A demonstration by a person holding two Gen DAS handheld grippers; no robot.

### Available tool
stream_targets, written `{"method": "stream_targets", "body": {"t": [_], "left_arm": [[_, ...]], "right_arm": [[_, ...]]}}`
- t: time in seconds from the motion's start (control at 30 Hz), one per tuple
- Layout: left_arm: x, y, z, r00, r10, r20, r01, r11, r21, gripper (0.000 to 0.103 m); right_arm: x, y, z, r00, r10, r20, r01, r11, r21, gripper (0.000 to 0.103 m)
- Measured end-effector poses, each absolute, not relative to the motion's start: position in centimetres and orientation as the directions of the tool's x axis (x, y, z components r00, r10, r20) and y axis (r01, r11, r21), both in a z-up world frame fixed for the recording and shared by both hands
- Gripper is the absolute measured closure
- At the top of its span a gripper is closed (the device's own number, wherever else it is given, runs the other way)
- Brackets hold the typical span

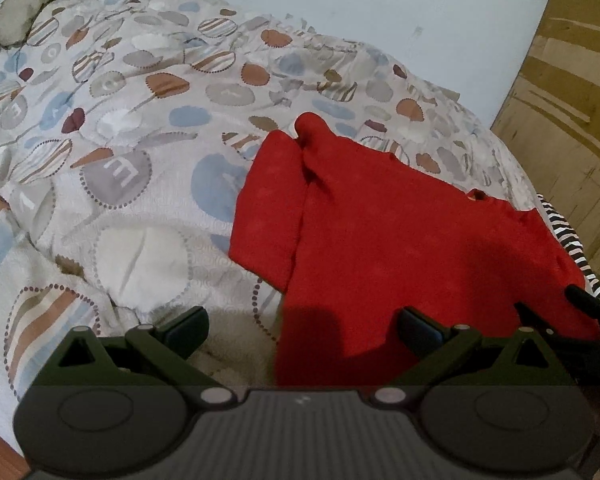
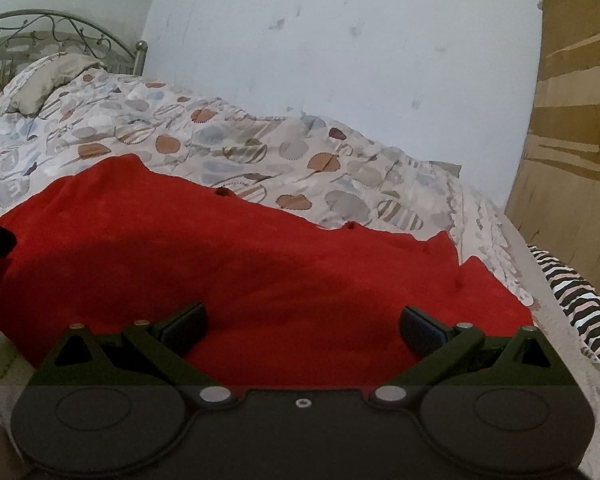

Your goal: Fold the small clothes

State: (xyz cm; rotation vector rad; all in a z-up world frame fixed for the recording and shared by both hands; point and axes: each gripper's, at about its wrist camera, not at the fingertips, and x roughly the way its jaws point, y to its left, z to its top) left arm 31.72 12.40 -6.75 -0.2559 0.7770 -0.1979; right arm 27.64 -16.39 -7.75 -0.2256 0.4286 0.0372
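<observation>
Red garment (image 1: pixel 400 248) lies spread on the patterned bedspread (image 1: pixel 132 152), toward the bed's right side, one narrower part folded over along its left edge. Looks like a fleece top; I can't tell the exact type. Small button-like bumps sit along its far edge in my right wrist view.

My left gripper (image 1: pixel 302 326) hangs over the near-left corner of the garment, jaws spread wide, nothing between them. Left finger (image 1: pixel 186 326) is above bare bedspread, right finger (image 1: pixel 420 328) above red fabric. Contact with the cloth I can't confirm.

My right gripper (image 2: pixel 302 326) sits over the garment's near edge, jaws also spread wide and empty, both fingers above red cloth (image 2: pixel 260 264). Its body shows at the right edge of my left view, just beside the garment's right corner.

A striped cloth (image 2: pixel 580 304) lies at the bed's right edge, beside the garment. Pillow (image 2: pixel 48 84) and metal headboard (image 2: pixel 60 36) are far left, pale wall (image 2: pixel 340 60) behind, wooden panel (image 2: pixel 580 140) to the right.
</observation>
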Motion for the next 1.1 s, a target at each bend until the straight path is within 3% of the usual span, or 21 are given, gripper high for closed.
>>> {"method": "stream_targets", "body": {"t": [0.23, 0.37, 0.57, 0.77, 1.1], "left_arm": [[33.6, 11.5, -5.6, 0.79, -0.193, -0.582, 0.108, 0.978, -0.178, 0.0], [35.5, 10.8, -5.7, 0.776, -0.184, -0.603, 0.15, 0.983, -0.107, 0.0], [37.0, 11.7, -6.7, 0.735, -0.243, -0.634, 0.178, 0.97, -0.165, 0.0], [37.8, 14.0, -8.0, 0.687, -0.327, -0.649, 0.131, 0.934, -0.333, 0.0], [37.9, 13.6, -7.9, 0.687, -0.316, -0.654, 0.127, 0.939, -0.32, 0.0]], "right_arm": [[27.6, -16.5, -7.8, 0.91, -0.007, -0.414, -0.084, 0.976, -0.201, 0.0], [27.5, -16.6, -7.8, 0.911, -0.007, -0.413, -0.084, 0.976, -0.201, 0.0], [27.5, -16.6, -7.8, 0.911, -0.007, -0.412, -0.083, 0.976, -0.2, 0.0], [27.5, -16.6, -7.8, 0.912, -0.007, -0.411, -0.083, 0.976, -0.2, 0.0], [27.4, -16.5, -7.9, 0.912, -0.008, -0.41, -0.081, 0.976, -0.2, 0.0]]}}
